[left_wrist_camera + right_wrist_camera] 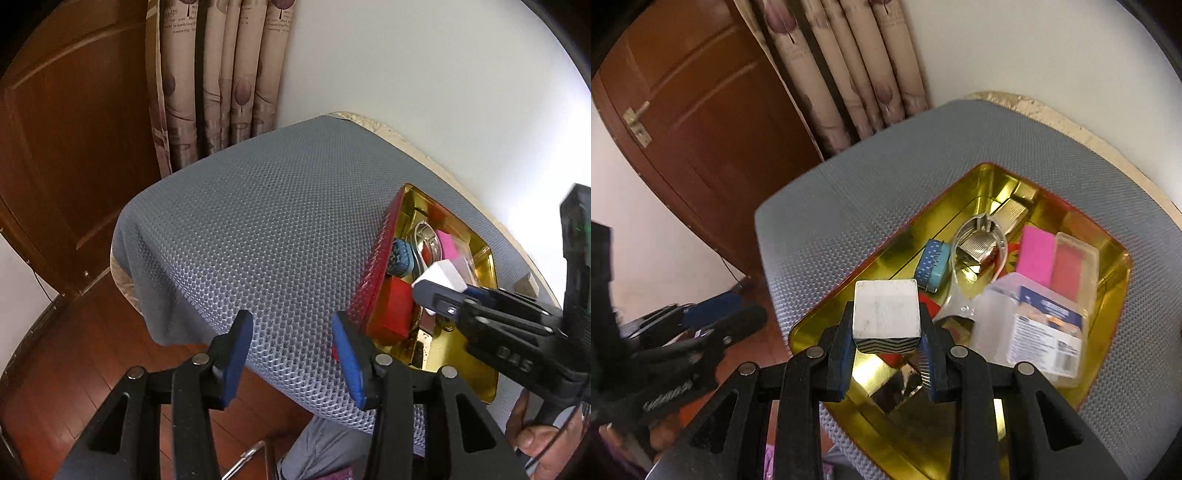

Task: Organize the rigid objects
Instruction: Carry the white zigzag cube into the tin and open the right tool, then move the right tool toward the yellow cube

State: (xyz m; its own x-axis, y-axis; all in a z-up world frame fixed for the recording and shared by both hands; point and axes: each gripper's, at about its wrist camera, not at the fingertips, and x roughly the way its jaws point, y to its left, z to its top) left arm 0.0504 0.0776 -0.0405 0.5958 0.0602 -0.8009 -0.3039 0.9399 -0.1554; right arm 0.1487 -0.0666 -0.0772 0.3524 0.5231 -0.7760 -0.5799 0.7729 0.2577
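Observation:
My right gripper (886,339) is shut on a white cube with a black-and-white striped face (885,310), held over the near end of a gold tin tray with a red outside (809,334). The left wrist view shows the same cube (441,277) in the right gripper (436,295) above the tray (373,258). Inside the tray lie a blue oval tin (933,266), a shiny metal piece (979,240), a pink block (1036,254), a clear plastic box with a label (1034,325) and a red block (393,310). My left gripper (291,354) stands open, with nothing between its fingers, over the mat beside the tray.
A grey dotted mat (240,229) covers the small table. Behind it hang patterned curtains (221,74) beside a brown wooden door (66,129), with a white wall on the right. A wooden floor (74,332) lies below the table's edge. A person's hand (546,446) holds the right gripper.

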